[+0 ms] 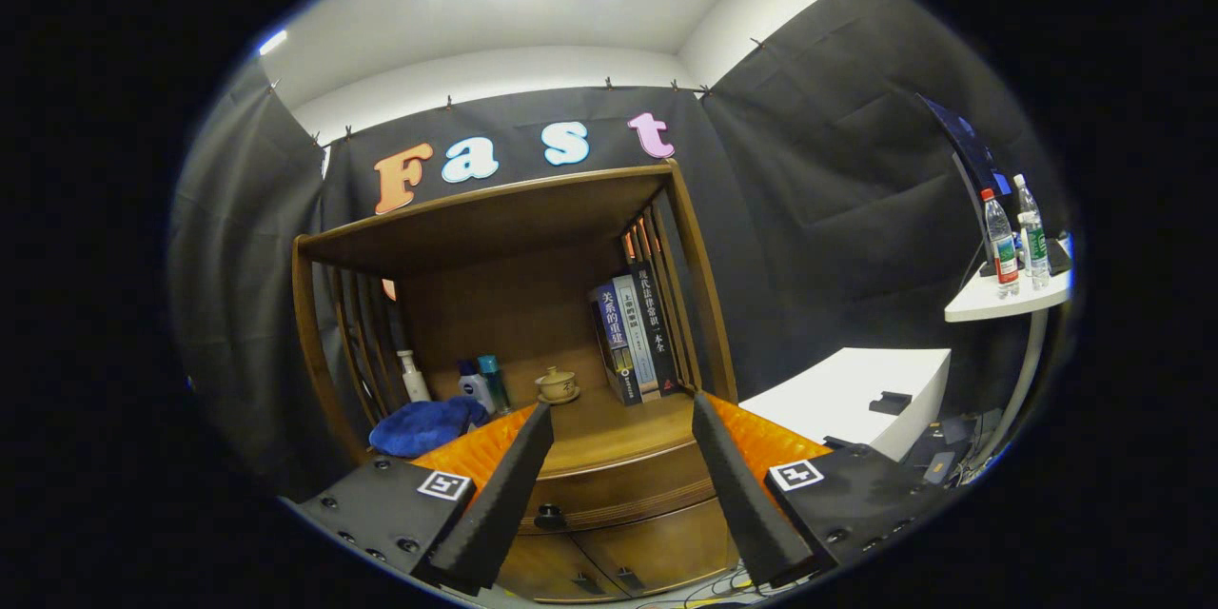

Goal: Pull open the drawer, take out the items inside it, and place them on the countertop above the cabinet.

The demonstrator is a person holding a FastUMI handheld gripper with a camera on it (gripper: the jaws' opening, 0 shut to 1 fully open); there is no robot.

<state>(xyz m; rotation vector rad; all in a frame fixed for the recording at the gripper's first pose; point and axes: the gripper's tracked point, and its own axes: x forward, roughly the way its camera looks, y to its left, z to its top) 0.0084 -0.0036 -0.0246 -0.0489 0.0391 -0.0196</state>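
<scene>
Wooden cabinet (533, 324) ahead; its drawer (618, 490) sits closed, knob (550, 517) between my fingers and beyond them. My tongs (618, 428) are spread wide, holding nothing. Blue cloth (425, 425) lies on the countertop (618, 433).

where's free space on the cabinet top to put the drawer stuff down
Bare wood on the countertop lies just ahead of the open gripper, in front of the teacup and books. The side with the blue cloth and bottles is crowded. The drawer below is closed, its knob between the fingers.
</scene>
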